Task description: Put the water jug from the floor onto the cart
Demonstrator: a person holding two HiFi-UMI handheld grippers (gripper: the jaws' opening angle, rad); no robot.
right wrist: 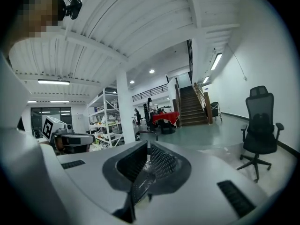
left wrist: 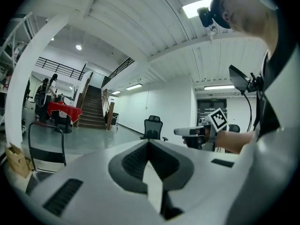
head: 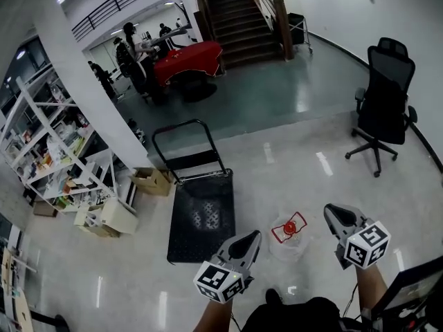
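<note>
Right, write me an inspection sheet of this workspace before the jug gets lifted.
Surface: glossy pale floor, with light reflections.
Job's things: water jug with a red cap stands on the floor, just right of the cart; nothing on the cart's deck.
Clutter: cardboard boxes beside the shelving.
Grippers: left gripper and right gripper are both shut and empty, one on each side of the jug and not touching it.
Cables: a thin lead hangs by the person's chest.
Surroundings: office chair, red-draped table with people beside it, stairs.
</note>
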